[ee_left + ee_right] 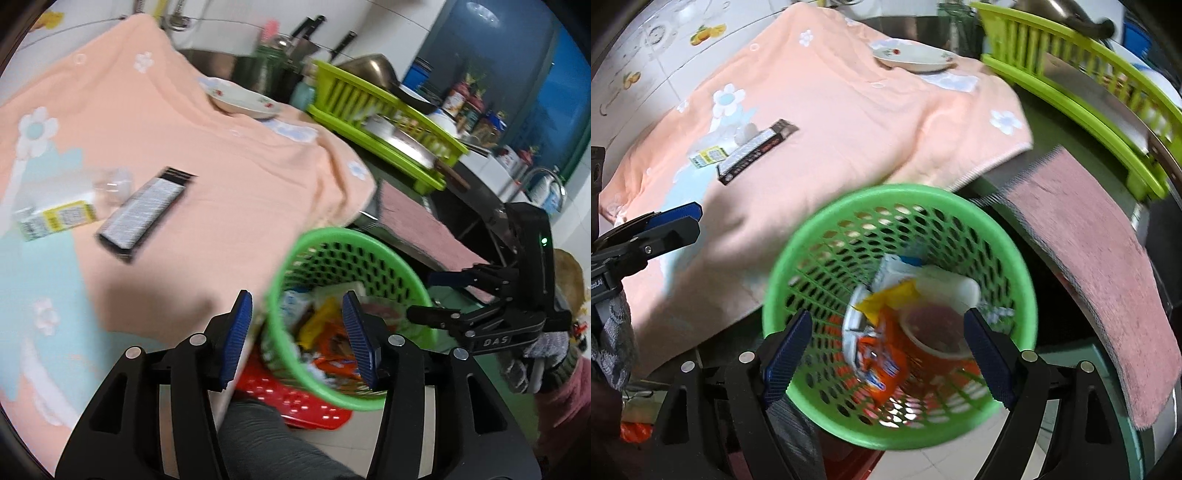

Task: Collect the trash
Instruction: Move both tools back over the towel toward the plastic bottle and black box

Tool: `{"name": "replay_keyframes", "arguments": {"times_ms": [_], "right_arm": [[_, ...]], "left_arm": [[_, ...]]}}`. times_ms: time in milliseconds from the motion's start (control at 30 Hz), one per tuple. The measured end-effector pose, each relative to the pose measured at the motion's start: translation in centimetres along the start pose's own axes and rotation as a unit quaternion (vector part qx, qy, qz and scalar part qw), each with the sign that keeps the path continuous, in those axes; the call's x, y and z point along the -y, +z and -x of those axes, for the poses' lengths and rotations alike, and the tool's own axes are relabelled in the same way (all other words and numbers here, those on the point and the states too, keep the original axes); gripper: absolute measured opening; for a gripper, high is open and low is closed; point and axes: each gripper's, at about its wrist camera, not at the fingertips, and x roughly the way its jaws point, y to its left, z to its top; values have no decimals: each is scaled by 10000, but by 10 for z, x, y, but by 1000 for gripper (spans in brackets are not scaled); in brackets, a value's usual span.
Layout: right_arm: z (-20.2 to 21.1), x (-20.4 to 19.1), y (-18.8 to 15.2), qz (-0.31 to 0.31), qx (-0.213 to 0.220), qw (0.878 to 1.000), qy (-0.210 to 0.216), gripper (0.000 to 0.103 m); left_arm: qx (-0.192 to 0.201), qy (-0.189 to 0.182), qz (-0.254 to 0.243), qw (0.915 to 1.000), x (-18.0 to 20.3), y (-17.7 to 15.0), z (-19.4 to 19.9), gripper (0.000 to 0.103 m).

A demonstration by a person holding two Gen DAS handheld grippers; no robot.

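My left gripper (295,336) hangs with its fingers apart and nothing between them, over the near rim of the green basket (820,229), which sits below the edge of the peach cloth (229,155). My right gripper (886,354) also stands wide and empty above the basket, where wrappers (882,362) and a cup (934,332) lie. A dark box (142,210) and a yellow packet (59,219) lie on the cloth.
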Motion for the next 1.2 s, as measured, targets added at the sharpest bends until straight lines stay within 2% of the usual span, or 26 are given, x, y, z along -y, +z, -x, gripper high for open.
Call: {"name": "replay_keyframes", "arguments": {"times_ms": [367, 700, 833, 1000, 1200], "right_arm": [[-21, -55, 50, 167, 58, 9990, 408, 81], [-47, -122, 111, 46, -15, 9969, 784, 81], [-66, -142, 134, -101, -143, 9972, 728, 78], [-94, -153, 165, -489, -311, 9962, 656, 76], [-121, -162, 188, -816, -509, 9940, 523, 75]], "left_arm": [[365, 667, 525, 9957, -80, 1, 43, 51], [566, 939, 842, 9904, -129, -1, 68, 51], [614, 991, 913, 9890, -143, -4, 75, 51], [674, 1023, 1007, 9873, -159, -8, 85, 51], [705, 1009, 1057, 9867, -174, -11, 92, 51]]}}
